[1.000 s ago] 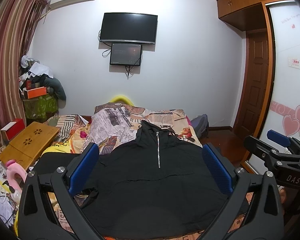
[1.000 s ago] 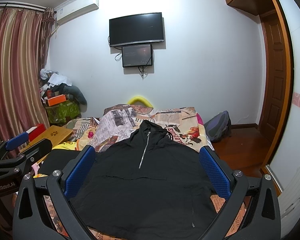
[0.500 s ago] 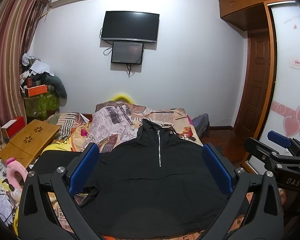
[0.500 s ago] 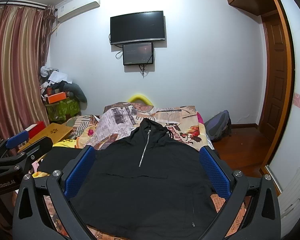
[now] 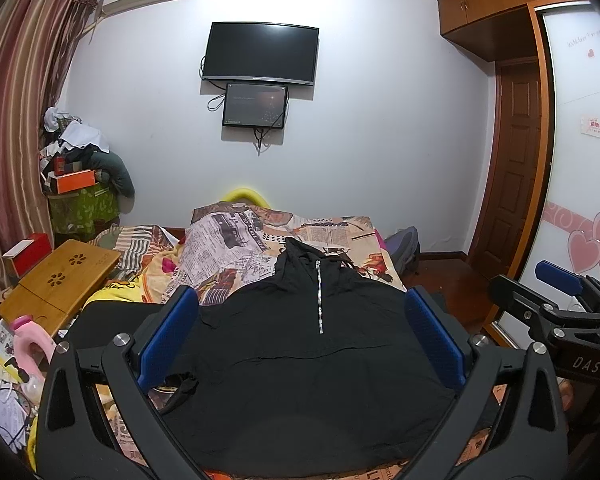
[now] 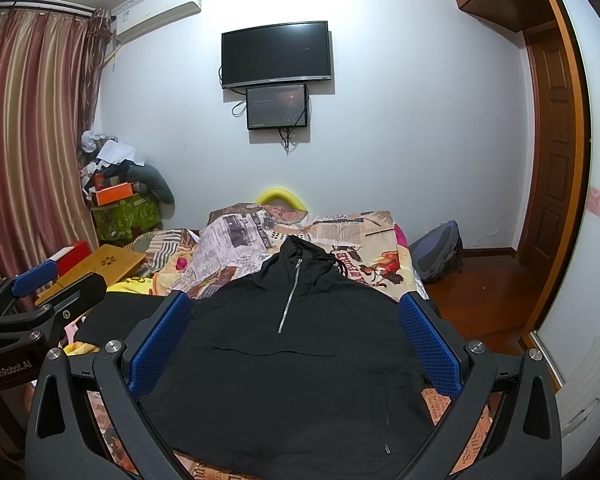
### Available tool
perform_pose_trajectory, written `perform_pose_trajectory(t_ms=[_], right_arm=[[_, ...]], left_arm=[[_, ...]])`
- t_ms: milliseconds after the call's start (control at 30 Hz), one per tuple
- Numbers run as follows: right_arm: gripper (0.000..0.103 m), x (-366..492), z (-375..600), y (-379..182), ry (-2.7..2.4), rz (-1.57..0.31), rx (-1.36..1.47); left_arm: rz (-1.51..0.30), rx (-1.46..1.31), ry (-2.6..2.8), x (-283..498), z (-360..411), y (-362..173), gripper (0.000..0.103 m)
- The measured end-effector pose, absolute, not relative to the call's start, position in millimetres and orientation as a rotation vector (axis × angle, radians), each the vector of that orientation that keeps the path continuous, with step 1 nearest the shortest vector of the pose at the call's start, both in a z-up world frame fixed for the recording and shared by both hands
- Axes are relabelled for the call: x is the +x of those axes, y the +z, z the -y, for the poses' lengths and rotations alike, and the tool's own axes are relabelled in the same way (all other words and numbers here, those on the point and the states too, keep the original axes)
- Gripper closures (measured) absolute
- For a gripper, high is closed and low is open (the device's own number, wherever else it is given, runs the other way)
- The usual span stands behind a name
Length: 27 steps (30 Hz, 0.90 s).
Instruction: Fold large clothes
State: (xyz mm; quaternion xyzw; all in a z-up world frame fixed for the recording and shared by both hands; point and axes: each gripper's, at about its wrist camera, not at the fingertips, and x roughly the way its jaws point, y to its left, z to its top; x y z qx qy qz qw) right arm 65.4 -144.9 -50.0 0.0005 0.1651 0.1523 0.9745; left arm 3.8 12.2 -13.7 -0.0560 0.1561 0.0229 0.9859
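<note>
A black hooded pullover (image 5: 300, 360) (image 6: 292, 360) with a short silver zip lies spread flat, front up, on the bed, hood toward the far wall. My left gripper (image 5: 302, 336) hovers above its lower half, open, blue pads wide apart and nothing between them. My right gripper (image 6: 294, 336) hangs likewise over the garment, open and empty. Each gripper shows in the other's view: the right one (image 5: 556, 300) at the right edge, the left one (image 6: 40, 292) at the left edge. The left sleeve runs out to the bed's left side.
The bed (image 5: 228, 248) has a newspaper-print cover. A wooden lap desk (image 5: 56, 280) and a pink bottle (image 5: 30, 344) sit at the left. A backpack (image 6: 440, 252) lies on the wood floor at right, near a door (image 6: 556, 176). A TV (image 5: 260, 56) hangs on the wall.
Both views have tilted slightly upward, so the pullover and bed sit a little lower in frame. The garment has not moved and both grippers stay open.
</note>
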Motion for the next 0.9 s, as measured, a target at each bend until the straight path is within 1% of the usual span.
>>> perform_pose_trajectory(t_ms=[633,900], right_arm=[[0.0,71.0,141.9,-49.8,0.301,-0.349,-0.023],[0.0,86.2,137.7,-56.0,0.283,-0.381,-0.034]], left_arm=[[-0.32,-0.119,0.046,6.3,-15.1,-16.5,0.0],[-0.339,-0.132,0.094,26.4,-41.1,-24.2,0.0]])
